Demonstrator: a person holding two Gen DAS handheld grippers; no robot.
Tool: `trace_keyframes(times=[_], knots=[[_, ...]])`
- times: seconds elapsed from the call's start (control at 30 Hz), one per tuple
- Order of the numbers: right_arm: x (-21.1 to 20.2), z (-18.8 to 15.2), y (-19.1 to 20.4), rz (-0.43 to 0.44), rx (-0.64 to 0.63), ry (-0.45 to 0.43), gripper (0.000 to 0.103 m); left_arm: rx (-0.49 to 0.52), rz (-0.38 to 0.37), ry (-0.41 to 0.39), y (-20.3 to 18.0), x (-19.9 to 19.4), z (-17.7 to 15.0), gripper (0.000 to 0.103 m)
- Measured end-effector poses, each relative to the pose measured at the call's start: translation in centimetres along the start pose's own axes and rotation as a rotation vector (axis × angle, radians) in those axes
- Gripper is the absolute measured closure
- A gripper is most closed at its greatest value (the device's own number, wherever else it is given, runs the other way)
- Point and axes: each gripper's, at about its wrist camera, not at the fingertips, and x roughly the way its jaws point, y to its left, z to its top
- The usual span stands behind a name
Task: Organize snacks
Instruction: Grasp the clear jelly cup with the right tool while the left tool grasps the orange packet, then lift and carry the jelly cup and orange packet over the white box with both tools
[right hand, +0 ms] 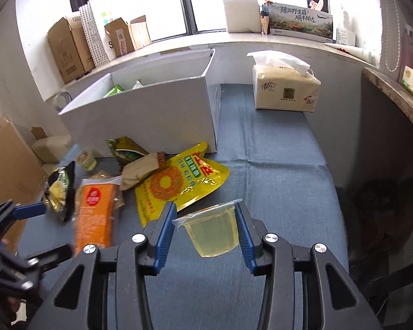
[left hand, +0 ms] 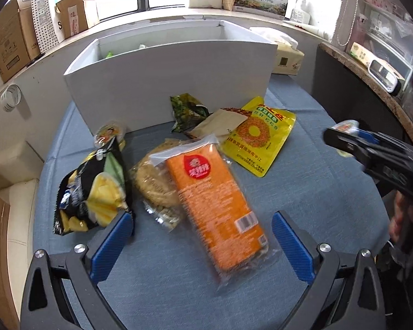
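Observation:
My left gripper (left hand: pixel 202 236) is open, its blue pads either side of the near end of an orange cracker pack (left hand: pixel 217 206) lying on the blue cloth. Left of it lie a clear pack of round cakes (left hand: pixel 151 181) and a black-and-yellow chip bag (left hand: pixel 93 189). A yellow pouch (left hand: pixel 257 137), a brown paper packet (left hand: pixel 223 126) and a green packet (left hand: pixel 187 110) lie before the white box (left hand: pixel 165 82). My right gripper (right hand: pixel 206 217) is shut on a yellow jelly cup (right hand: pixel 213 228), held above the cloth; it also shows in the left wrist view (left hand: pixel 344 134).
The white box (right hand: pixel 151 110) is open-topped with green packets inside. A second jelly cup (left hand: pixel 108 133) stands by its front left corner. A tissue pack (right hand: pixel 285 88) sits at the back right. Cardboard boxes (right hand: pixel 68 46) line the windowsill. A dark counter (right hand: pixel 393 96) borders the right.

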Motion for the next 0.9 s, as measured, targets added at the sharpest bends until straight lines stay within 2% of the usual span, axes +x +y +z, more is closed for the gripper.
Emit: trace_keyframes(times=[0.07, 0.17, 0.33, 0.43, 0.47, 0.5, 0.53, 0.57, 0.6, 0.7, 0.83, 0.87, 0.9], knots=[[-1.2, -0.5, 0.3, -0.015, -0.002, -0.023, 0.056, -0.027, 0.000, 0.010, -0.6, 1.1, 0.7, 0.000], [-3.0, -1.3, 0.2, -0.017, 0.031, -0.058, 0.056, -0.082, 0.079, 0.042, -1.8, 3.1, 1.8, 0.000], [-4.4, -1.9, -0.2, -0.028, 0.035, -0.065, 0.056, -0.109, 0.216, 0.063, -3.9, 5.0, 2.2, 0.000], [-4.7, -2.1, -0.6, -0.029, 0.047, -0.069, 0.056, -0.112, 0.229, 0.075, -4.4, 6.0, 2.0, 0.000], [-4.7, -2.1, -0.7, -0.029, 0.049, -0.070, 0.056, -0.102, 0.256, 0.073, -4.5, 6.1, 1.9, 0.008], [-4.7, -2.1, -0.8, -0.029, 0.049, -0.070, 0.056, -0.089, 0.289, 0.070, -4.7, 6.2, 1.7, 0.021], [-4.7, -2.1, -0.8, -0.027, 0.049, -0.070, 0.056, -0.079, 0.305, 0.062, -4.7, 6.0, 1.7, 0.023], [-4.7, -2.1, -0.8, -0.023, 0.051, -0.069, 0.056, -0.078, 0.286, 0.062, -4.6, 5.8, 1.6, 0.026], [-4.6, -2.2, -0.8, -0.020, 0.052, -0.070, 0.056, -0.085, 0.276, 0.062, -4.4, 5.5, 1.6, 0.033], [-4.5, -2.2, -0.5, -0.008, 0.052, -0.071, 0.056, -0.099, 0.245, 0.053, -3.6, 4.4, 1.4, 0.041], [-4.4, -2.2, -0.1, -0.002, 0.040, -0.069, 0.056, -0.099, 0.222, 0.020, -3.1, 2.7, 1.4, 0.047], [-4.4, -2.2, 0.0, -0.001, 0.039, -0.070, 0.056, -0.094, 0.224, 0.011, -3.0, 2.2, 1.4, 0.051], [-4.4, -2.2, 0.0, 0.001, 0.038, -0.070, 0.056, -0.091, 0.212, -0.008, -3.0, 1.6, 1.6, 0.064]])
